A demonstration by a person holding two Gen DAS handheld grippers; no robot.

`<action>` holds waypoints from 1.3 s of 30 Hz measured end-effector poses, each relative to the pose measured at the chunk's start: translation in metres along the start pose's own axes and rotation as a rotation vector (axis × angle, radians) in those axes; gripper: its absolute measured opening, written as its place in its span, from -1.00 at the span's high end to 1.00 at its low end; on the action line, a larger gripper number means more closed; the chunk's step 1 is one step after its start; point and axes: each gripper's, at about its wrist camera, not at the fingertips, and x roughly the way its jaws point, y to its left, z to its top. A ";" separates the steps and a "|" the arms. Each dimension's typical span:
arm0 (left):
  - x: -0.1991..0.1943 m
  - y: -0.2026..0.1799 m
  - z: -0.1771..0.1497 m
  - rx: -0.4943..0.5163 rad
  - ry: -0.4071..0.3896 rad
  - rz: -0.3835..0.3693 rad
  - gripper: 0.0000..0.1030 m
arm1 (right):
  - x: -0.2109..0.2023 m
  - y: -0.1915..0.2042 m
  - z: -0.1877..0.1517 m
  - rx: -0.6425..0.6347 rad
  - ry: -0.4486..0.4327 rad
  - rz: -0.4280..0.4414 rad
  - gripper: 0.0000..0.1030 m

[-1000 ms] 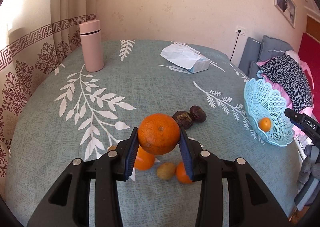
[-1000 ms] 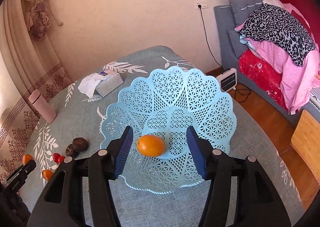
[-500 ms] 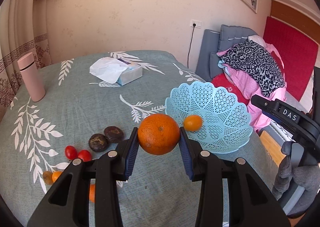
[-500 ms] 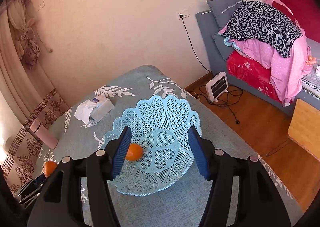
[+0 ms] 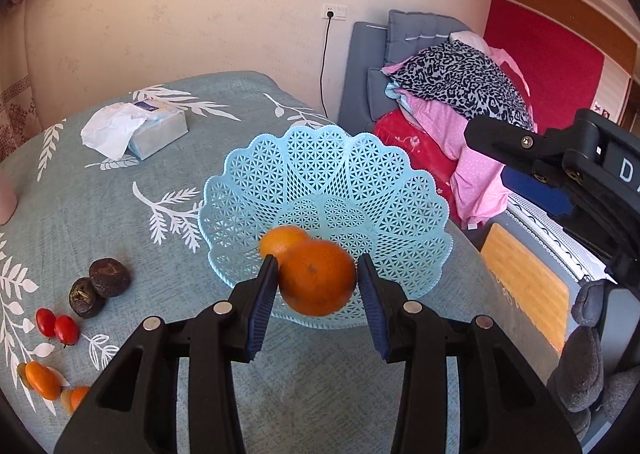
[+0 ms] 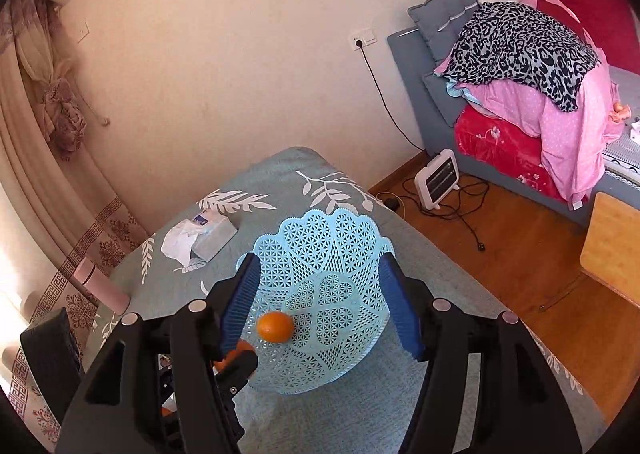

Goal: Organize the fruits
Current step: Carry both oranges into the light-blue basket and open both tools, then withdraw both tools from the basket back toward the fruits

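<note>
1. the left gripper [image 5: 317,280] is opening over the near rim of the blue basket [image 5: 404,189]; the big orange [image 5: 318,278] sits blurred between its pads, the right pad already clear of it.
2. a smaller orange [image 5: 280,240] lies inside the basket.
3. the right gripper [image 6: 318,304] is opening above the basket with nothing between its pads.
4. cherry tomatoes [image 5: 56,326] and two dark fruits [image 5: 98,288] lie on the tablecloth [image 5: 100,205], left of the basket.
</note>
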 end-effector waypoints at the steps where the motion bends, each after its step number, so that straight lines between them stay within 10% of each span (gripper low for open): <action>1: -0.001 0.001 0.000 -0.004 -0.005 0.001 0.04 | -0.001 0.000 0.000 0.001 -0.001 0.000 -0.27; 19: -0.046 0.057 -0.005 -0.090 -0.087 0.137 -0.49 | 0.001 0.018 -0.010 -0.035 0.009 0.012 -0.35; 39: -0.116 0.173 -0.050 -0.252 -0.089 0.376 -0.52 | 0.014 0.042 -0.030 -0.104 0.061 0.048 -0.35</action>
